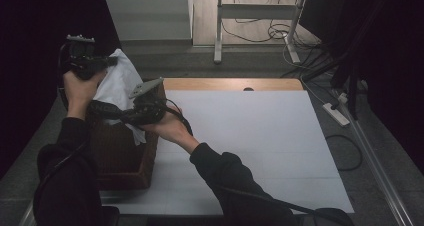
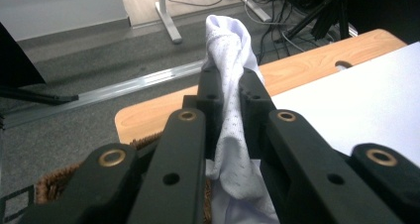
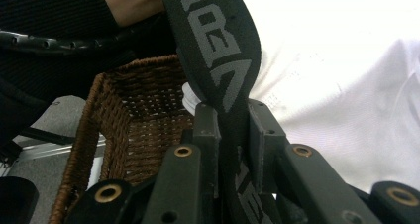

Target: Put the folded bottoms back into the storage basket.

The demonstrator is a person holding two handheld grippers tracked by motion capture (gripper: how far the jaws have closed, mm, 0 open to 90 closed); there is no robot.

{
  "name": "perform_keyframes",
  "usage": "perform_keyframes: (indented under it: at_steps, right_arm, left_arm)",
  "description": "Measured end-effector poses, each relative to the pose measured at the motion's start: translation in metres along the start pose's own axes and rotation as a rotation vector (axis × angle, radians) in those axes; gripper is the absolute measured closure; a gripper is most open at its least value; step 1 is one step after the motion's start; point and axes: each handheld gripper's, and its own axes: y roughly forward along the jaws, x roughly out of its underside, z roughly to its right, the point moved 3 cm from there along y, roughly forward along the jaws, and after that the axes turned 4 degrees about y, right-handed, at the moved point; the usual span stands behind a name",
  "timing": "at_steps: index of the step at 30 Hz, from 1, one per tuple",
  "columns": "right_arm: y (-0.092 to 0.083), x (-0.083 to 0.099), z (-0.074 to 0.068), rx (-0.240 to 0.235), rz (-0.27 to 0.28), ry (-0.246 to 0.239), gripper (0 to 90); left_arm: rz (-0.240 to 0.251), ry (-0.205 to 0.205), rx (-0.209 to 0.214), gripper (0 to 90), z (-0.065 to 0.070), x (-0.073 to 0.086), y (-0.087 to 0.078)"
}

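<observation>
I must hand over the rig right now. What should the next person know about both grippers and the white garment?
Left gripper: shut on the white garment, held up over the wicker basket.
Right gripper: shut on the garment's black waistband, beside the basket.
Done: garment gripped at two places, above the table's left edge.
Left: whether it goes into the basket or onto the white table cannot be told; neither has happened yet.

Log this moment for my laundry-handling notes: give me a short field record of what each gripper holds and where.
garment: white cloth with a black lettered waistband, held up
left gripper: shut on the white fabric
right gripper: shut on the waistband
basket: brown wicker, under the garment at the table's left edge
table: white top, wooden far edge
</observation>
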Motion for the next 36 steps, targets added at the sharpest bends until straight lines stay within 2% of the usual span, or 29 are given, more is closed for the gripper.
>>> perform_keyframes:
  at_steps: [14,21,28,29,36]
  right_arm:
    - [0.027,0.031,0.002,-0.002,-0.059,0.026,76.8]
    - [0.039,0.042,0.001,-0.002,-0.106,0.019,76.8]
    - [0.05,0.049,-0.001,0.012,-0.146,-0.014,76.6]
    - [0.051,0.049,-0.002,0.025,-0.149,-0.029,76.6]
    - [0.056,0.047,-0.006,0.037,-0.174,-0.07,76.2]
  left_arm:
    - [-0.064,-0.014,0.017,83.2,-0.005,0.035,0.024]
    - [-0.072,-0.043,0.032,83.1,-0.011,0.053,0.032]
    - [-0.097,-0.066,0.022,83.0,-0.017,0.07,0.034]
    - [-0.101,-0.066,0.023,82.9,-0.019,0.072,0.034]
    - [-0.119,-0.079,0.014,82.7,-0.025,0.082,0.032]
